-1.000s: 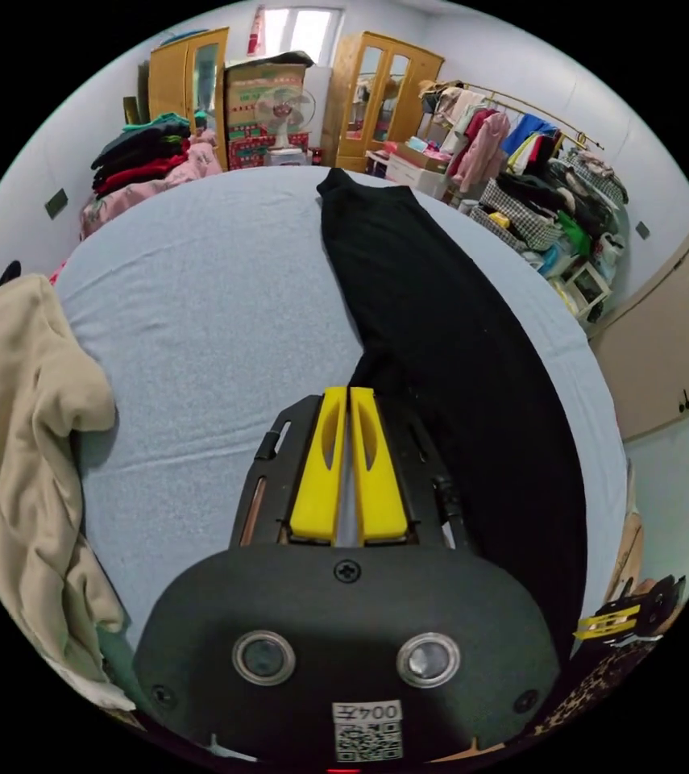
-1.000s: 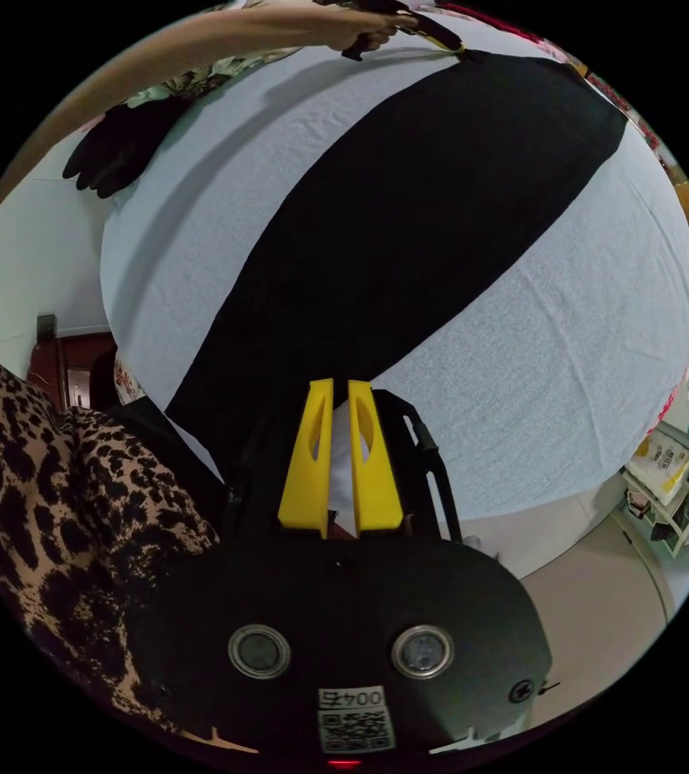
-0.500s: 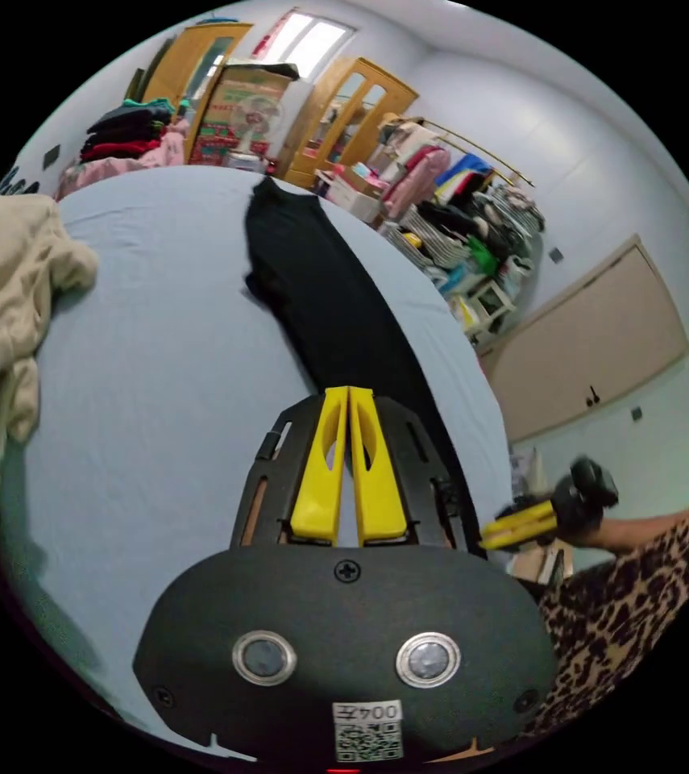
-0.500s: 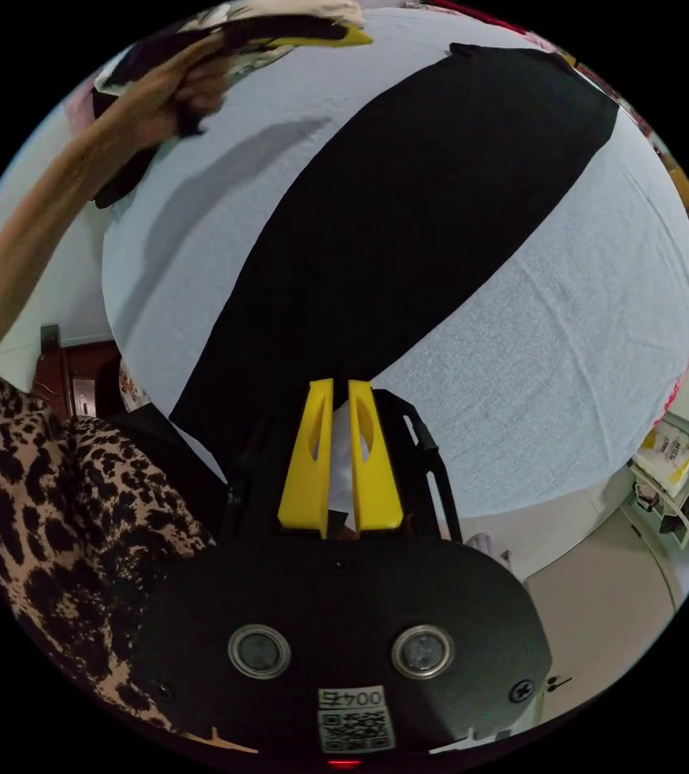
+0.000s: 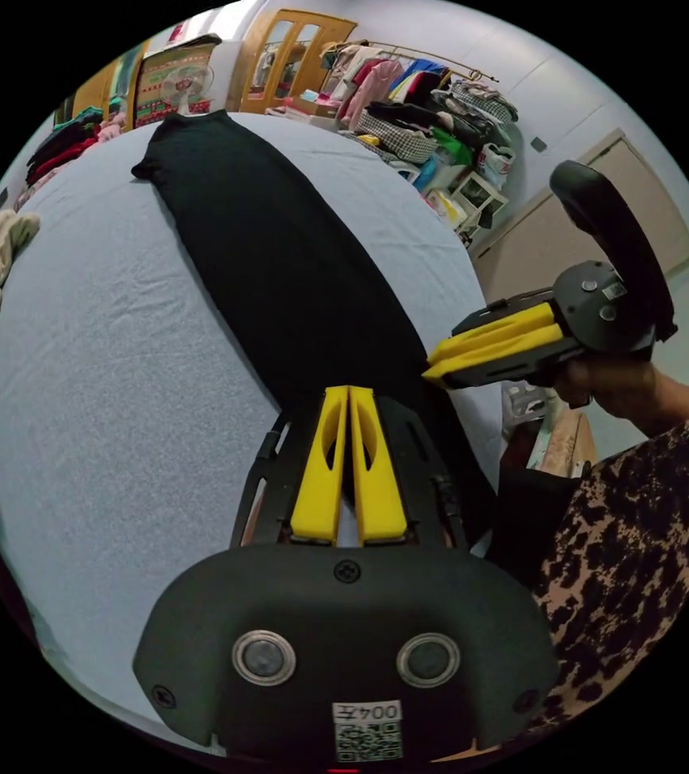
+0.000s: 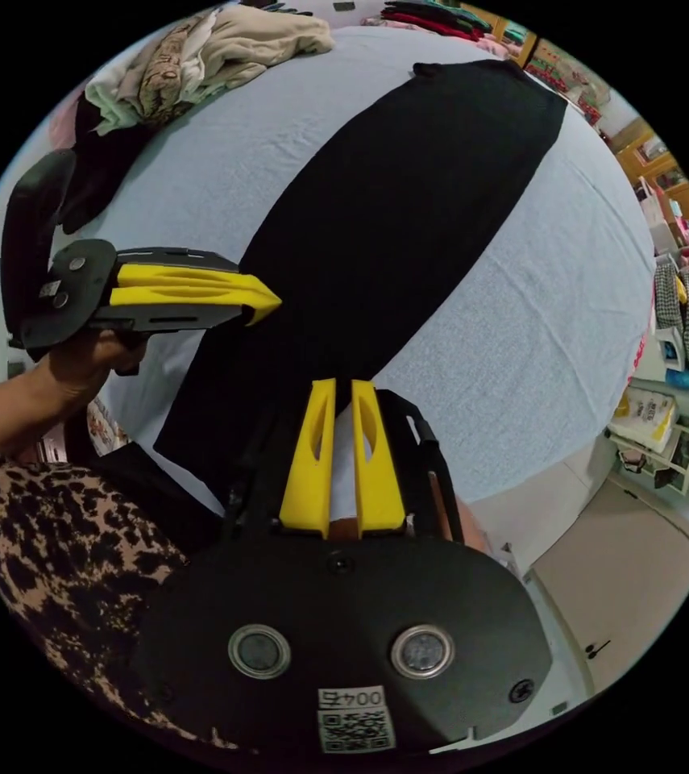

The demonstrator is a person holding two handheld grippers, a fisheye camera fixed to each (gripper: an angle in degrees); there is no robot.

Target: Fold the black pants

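Black pants lie flat lengthwise along the bed. Left gripper and right gripper, jaws closed on nothing, hover above the near end.

Pale blue bedsheet, heaped clothes at its edge, crowded clothes rail, wooden wardrobes.

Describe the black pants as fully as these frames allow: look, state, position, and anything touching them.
The black pants are plain dark matte fabric, laid flat as one long strip, apparently with the legs stacked, running diagonally across the light blue bed sheet. The near end hangs over the bed's edge. Both shut grippers, left gripper and right gripper, hover near that end; contact cannot be told.
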